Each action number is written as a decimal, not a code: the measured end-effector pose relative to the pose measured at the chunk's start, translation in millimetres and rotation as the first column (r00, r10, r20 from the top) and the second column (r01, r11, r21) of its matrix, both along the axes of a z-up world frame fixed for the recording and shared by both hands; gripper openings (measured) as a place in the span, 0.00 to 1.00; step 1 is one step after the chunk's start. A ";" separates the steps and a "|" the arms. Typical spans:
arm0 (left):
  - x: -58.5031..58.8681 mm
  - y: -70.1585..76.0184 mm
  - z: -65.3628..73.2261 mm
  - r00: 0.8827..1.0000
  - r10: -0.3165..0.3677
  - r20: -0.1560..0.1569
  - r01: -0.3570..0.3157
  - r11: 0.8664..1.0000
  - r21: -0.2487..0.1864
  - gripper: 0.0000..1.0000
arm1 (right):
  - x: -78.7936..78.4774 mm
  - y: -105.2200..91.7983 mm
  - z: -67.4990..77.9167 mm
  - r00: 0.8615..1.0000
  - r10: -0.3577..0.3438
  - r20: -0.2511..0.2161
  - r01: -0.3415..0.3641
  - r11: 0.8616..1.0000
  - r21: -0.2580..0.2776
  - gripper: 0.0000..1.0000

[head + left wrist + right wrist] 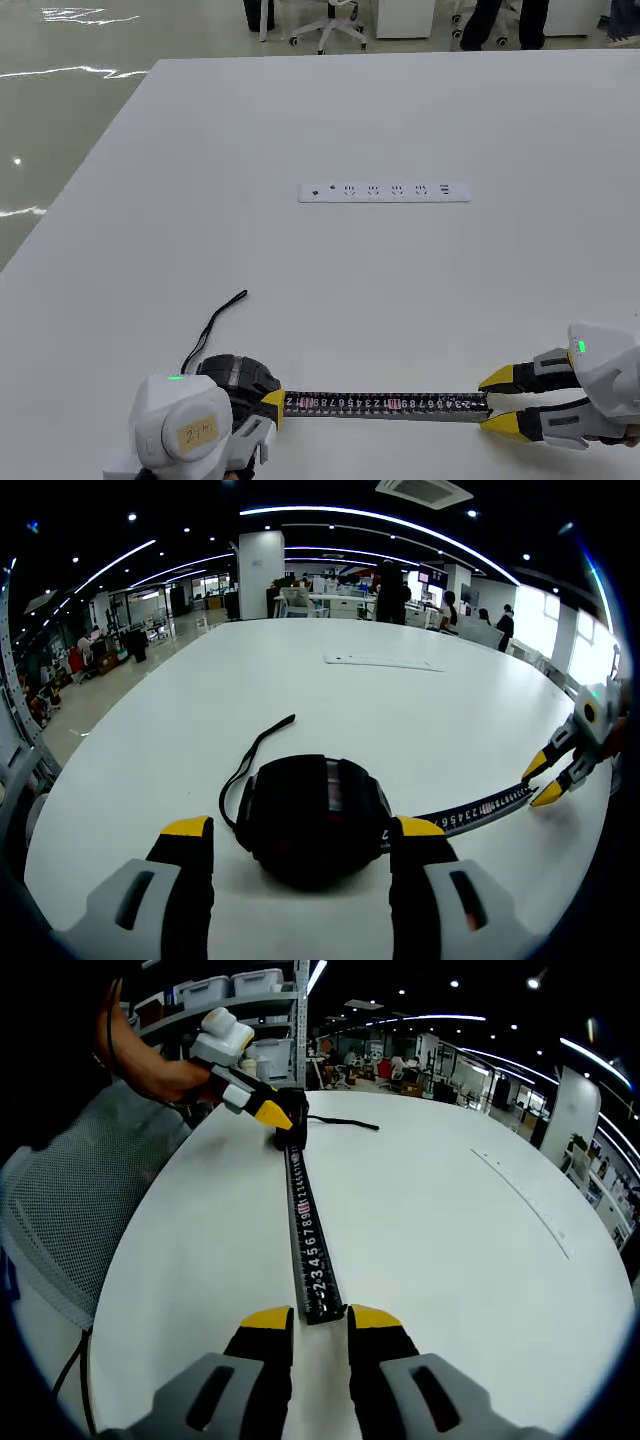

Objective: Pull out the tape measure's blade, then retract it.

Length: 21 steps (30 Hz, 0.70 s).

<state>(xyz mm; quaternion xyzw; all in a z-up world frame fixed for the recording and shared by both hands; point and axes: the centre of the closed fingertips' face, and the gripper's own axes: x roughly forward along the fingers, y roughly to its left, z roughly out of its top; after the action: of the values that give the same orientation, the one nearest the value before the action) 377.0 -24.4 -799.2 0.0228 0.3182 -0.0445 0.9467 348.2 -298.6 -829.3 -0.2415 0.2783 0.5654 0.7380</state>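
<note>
The tape measure (238,382) is being seen at the lower left of the head view on the white table (300,120). Its black case (315,820) is being bracketed by the wide-set jaws of the left gripper (303,828). The jaw beside the blade's mouth is being touched by the case, but a sliver of table is being shown at the other jaw, so a firm clamp cannot be told.

The blade (385,404) is being stretched from the case straight toward the lower right, its long axis running along the bottom of the frame. Its free end is being pinched between the narrow-set yellow tips of the right gripper (492,403), the nearer tool to that end.

The blade is being shown as a dark strip with pale numerals and red marks, flat and unkinked. A thin black strap (215,325) is being trailed from the case toward the upper left.

The pull-out is being judged largely done. For retraction, the held end would likely be led back along that same line toward the case.
</note>
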 end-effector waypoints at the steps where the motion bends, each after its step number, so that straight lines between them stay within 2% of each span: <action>1: 0.2 -0.1 -0.2 1.000 0.000 -0.001 0.000 1.000 0.001 0.68 | -0.2 -0.1 -1.0 1.000 0.001 -0.001 -0.001 1.000 -0.002 0.20; 6: 1.8 -0.5 -0.5 1.000 -0.005 -0.004 0.005 1.000 0.010 0.67 | 2.8 1.8 -1.2 1.000 -0.010 0.004 0.010 1.000 0.004 0.18; 15: 4.8 -2.1 -3.3 1.000 0.012 -0.010 -0.012 1.000 -0.009 0.66 | 5.0 0.3 -0.8 1.000 -0.030 0.004 0.030 0.999 0.014 0.14; 21: 8.8 -3.2 1.4 0.999 0.035 0.008 -0.034 0.999 -0.034 0.64 | 3.4 0.6 -0.3 0.999 -0.033 -0.005 0.033 0.999 0.017 0.14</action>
<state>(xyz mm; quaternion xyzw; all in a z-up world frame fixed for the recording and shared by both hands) 385.9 -27.6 -797.8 0.0013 0.3135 -0.0334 0.9490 351.7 -298.0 -829.6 -0.2294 0.2791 0.5561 0.7485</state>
